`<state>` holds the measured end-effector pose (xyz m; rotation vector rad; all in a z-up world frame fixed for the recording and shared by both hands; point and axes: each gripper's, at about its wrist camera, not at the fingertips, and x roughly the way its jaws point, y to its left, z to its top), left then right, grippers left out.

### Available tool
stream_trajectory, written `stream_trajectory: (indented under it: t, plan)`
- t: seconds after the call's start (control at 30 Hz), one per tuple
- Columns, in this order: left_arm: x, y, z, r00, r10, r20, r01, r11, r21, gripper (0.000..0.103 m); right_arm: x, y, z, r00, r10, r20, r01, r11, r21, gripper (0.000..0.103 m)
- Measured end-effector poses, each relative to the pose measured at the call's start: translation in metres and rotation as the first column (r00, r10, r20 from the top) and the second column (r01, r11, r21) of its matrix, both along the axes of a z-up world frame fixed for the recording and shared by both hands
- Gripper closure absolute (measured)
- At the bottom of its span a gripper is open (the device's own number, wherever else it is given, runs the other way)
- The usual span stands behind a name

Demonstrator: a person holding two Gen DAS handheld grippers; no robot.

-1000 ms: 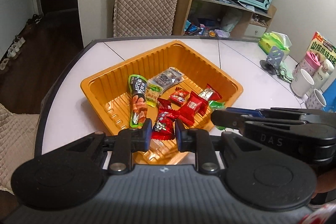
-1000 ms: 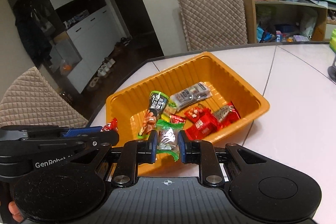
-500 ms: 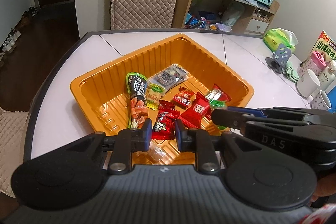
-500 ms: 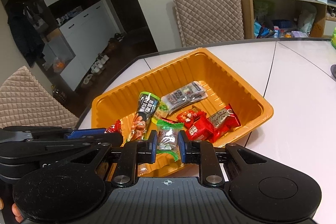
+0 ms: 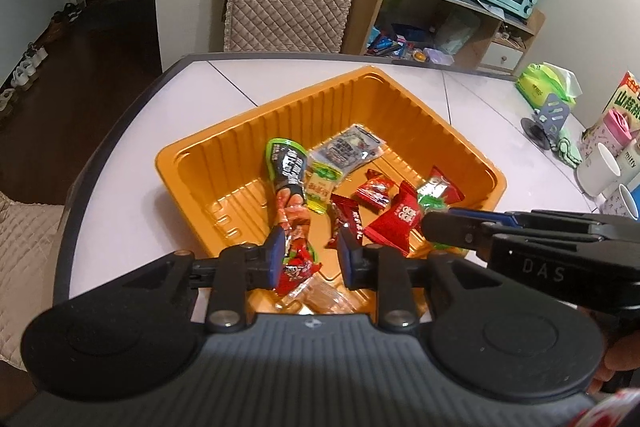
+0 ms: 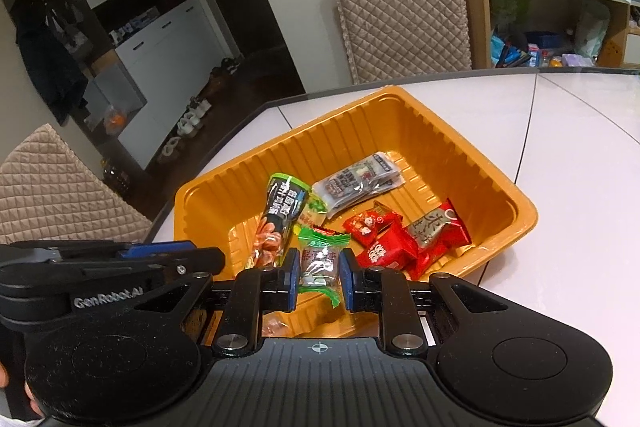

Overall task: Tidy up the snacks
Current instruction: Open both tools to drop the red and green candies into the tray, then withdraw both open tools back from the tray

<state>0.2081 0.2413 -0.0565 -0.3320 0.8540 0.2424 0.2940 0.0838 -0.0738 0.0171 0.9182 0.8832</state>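
While both tongs hover over the orange tray [image 6: 520, 203], the left gripper [image 5: 308, 257] looks parted around a red candy [image 5: 296, 263], the right gripper [image 6: 319, 273] pinches a green-ended sweet [image 6: 320, 259]; next, I judge, both drop in

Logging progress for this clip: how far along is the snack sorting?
Mostly done: several packets already lie in the orange tray. In hand: the right gripper pinches a green-ended candy over the tray's near edge; the left gripper has opened around a red packet. Left: releasing the green-ended candy. No loose snacks show on the table.
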Motion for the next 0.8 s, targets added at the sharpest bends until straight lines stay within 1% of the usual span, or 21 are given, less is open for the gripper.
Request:
stream_trajectory:
  t: [0.07,0.27,0.5,0.53,0.57,0.6,0.63,0.67,0.8]
  plan:
    - [-0.001,0.002,0.001,1.0,0.006,0.0,-0.006,1.0,0.002,0.075,0.001,0.002,-0.002,1.0,0.002,-0.004,-0.002,1.0,-0.004,0.082]
    - [-0.003,0.005,0.003,1.0,0.013,0.001,-0.013,1.0,0.0,0.074,0.003,0.009,-0.008,1.0,0.011,-0.014,-0.011,1.0,-0.008,0.081]
    - [-0.003,0.003,0.005,1.0,0.015,-0.001,-0.015,1.0,0.003,0.071,0.007,0.013,-0.006,1.0,0.003,-0.024,-0.002,1.0,0.028,0.08]
    - [-0.003,0.003,0.005,1.0,0.015,-0.001,-0.015,1.0,0.003,0.071,0.008,0.013,-0.006,1.0,0.001,-0.031,0.0,1.0,0.031,0.078]
    - [-0.003,0.003,0.005,1.0,0.015,-0.001,-0.015,1.0,0.004,0.07,0.009,0.012,-0.005,0.999,0.0,-0.032,0.001,0.999,0.038,0.07]
    - [-0.003,0.003,0.005,1.0,0.016,-0.001,-0.016,1.0,0.005,0.07,0.009,0.011,-0.003,1.0,-0.004,-0.028,0.006,0.999,0.048,0.065]
    - [-0.003,0.003,0.006,1.0,0.017,0.0,-0.017,1.0,0.006,0.07,0.009,0.009,-0.001,1.0,-0.012,-0.023,0.014,0.998,0.059,0.055]
    - [-0.004,0.003,0.007,1.0,0.017,0.002,-0.017,1.0,0.008,0.07,0.009,0.007,0.001,1.0,-0.022,-0.019,0.023,0.997,0.07,0.05]
    - [-0.008,0.0,0.012,1.0,0.018,0.005,-0.018,1.0,0.012,0.068,0.009,-0.002,0.008,0.998,-0.053,-0.025,0.055,0.995,0.079,0.046]
